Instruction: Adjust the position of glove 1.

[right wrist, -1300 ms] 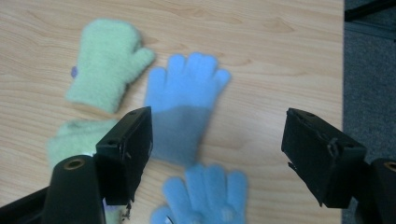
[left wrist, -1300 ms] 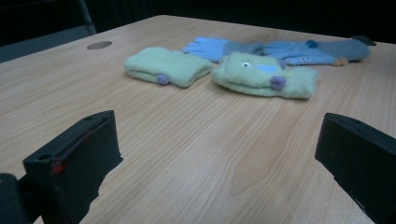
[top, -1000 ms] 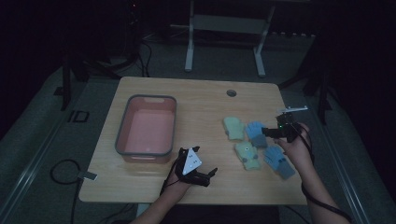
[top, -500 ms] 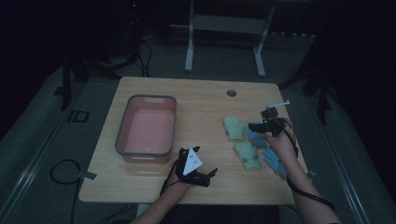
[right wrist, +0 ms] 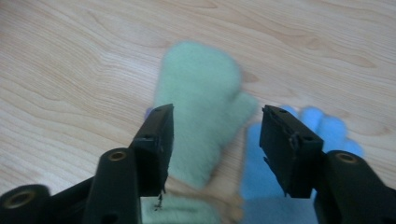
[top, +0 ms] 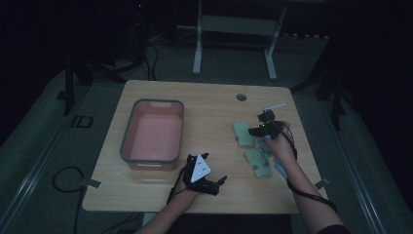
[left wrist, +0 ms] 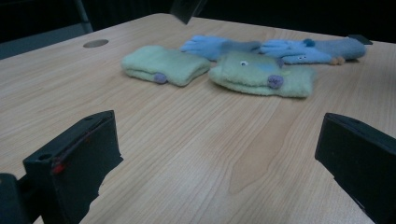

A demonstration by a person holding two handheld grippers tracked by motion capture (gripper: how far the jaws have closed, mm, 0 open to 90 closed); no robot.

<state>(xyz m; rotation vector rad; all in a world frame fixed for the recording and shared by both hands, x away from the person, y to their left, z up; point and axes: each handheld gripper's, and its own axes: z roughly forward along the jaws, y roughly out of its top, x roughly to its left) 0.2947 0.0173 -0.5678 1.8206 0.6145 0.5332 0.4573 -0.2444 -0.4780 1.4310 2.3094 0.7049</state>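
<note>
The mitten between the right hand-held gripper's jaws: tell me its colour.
Pale green mitten, clearest in the right gripper view.

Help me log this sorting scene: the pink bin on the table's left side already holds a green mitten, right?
No: the pink bin holds nothing, as the high view shows. Both green mittens, one and the other, lie on the table to its right, the right claw above them.

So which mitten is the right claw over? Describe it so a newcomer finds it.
On the wooden table, right of the pink tub, lies a cluster of mittens. The right claw hangs above the plain green mitten, farthest from the person; its green neighbour has an eye.
</note>
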